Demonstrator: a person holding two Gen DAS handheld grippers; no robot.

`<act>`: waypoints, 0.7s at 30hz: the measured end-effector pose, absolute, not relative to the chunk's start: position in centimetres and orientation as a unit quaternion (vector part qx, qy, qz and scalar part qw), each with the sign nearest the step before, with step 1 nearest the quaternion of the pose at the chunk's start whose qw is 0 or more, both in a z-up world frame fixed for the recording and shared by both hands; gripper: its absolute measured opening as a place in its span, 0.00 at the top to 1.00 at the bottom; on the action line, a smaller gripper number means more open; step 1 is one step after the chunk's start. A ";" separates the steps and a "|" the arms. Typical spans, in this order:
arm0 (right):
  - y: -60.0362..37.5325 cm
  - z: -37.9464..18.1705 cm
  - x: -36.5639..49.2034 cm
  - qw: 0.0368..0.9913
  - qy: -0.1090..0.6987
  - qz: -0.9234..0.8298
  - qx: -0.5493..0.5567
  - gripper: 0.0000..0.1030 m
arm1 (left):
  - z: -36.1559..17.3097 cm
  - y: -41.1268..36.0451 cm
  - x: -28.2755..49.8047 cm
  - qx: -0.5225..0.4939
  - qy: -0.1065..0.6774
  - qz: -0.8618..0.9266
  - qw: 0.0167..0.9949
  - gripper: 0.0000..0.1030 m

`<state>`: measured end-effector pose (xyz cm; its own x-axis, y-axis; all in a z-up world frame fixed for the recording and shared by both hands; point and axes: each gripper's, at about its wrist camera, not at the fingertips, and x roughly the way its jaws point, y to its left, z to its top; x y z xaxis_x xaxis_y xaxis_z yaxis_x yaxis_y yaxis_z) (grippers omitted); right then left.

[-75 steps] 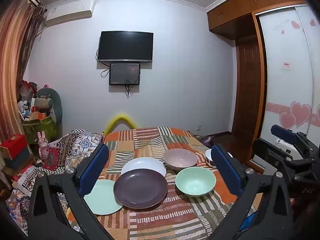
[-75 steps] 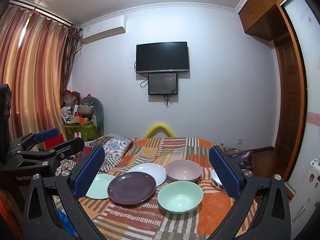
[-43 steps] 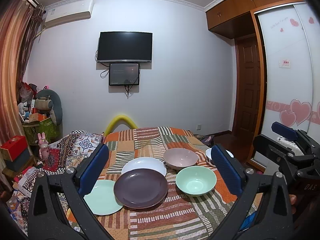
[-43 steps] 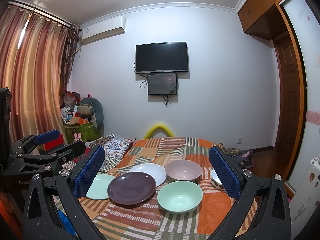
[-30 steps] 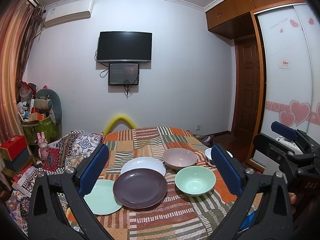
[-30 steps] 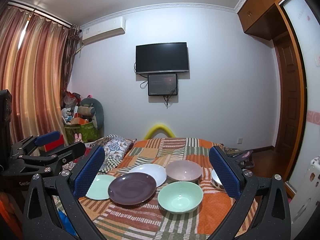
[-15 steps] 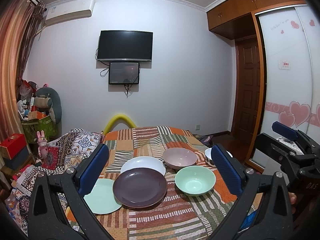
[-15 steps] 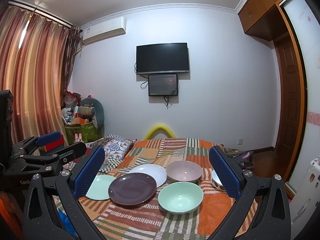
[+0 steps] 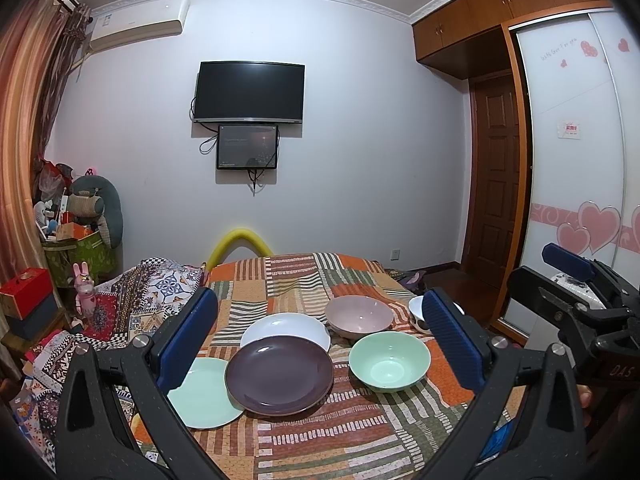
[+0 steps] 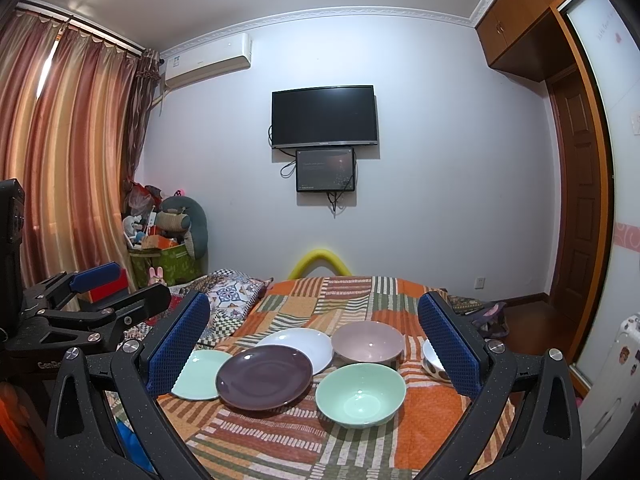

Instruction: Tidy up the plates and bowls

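Note:
On a patchwork bedspread [image 9: 304, 436] lie a dark purple plate [image 9: 279, 376] [image 10: 264, 376], a white plate [image 9: 284, 326] [image 10: 300, 342] behind it and a mint plate [image 9: 204, 394] [image 10: 198, 374] at its left. To the right sit a mint green bowl [image 9: 389, 366] [image 10: 360, 394], a pink bowl [image 9: 359, 316] [image 10: 367, 342] and a small white patterned bowl [image 9: 418, 314] [image 10: 434, 362], partly hidden by a blue pad. My left gripper [image 9: 320, 336] is open and empty, held short of the dishes. My right gripper [image 10: 314, 344] is open too, also short of them.
A quilt heap [image 9: 132, 300] and a cluttered green box [image 9: 76, 252] stand left of the bed. A yellow foam arch [image 9: 240, 240] rises behind it. A wooden door [image 9: 498, 184] and a wardrobe with heart stickers [image 9: 580, 200] are on the right. Curtains [image 10: 60, 160] hang left.
Nothing has moved apart from slight camera sway; both grippers stay open and the dishes lie where they were.

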<state>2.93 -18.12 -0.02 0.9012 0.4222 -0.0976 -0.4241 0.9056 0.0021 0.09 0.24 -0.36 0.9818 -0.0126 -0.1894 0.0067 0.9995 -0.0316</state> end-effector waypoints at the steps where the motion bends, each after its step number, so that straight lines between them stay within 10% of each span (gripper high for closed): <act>1: -18.1 0.0 2.9 0.975 0.048 0.217 -0.009 0.00 | -0.3 0.3 0.1 -0.015 0.095 -0.005 0.995 0.00; 21: -18.0 -0.6 3.6 0.974 0.060 0.218 -0.010 0.00 | -1.3 0.6 0.9 -0.022 0.103 -0.003 0.994 0.00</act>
<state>3.65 -18.04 -0.56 0.8973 0.4242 -0.1221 -0.4266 0.9044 0.0064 0.86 0.64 -1.28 0.9788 -0.0101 -0.2046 0.0010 0.9990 -0.0446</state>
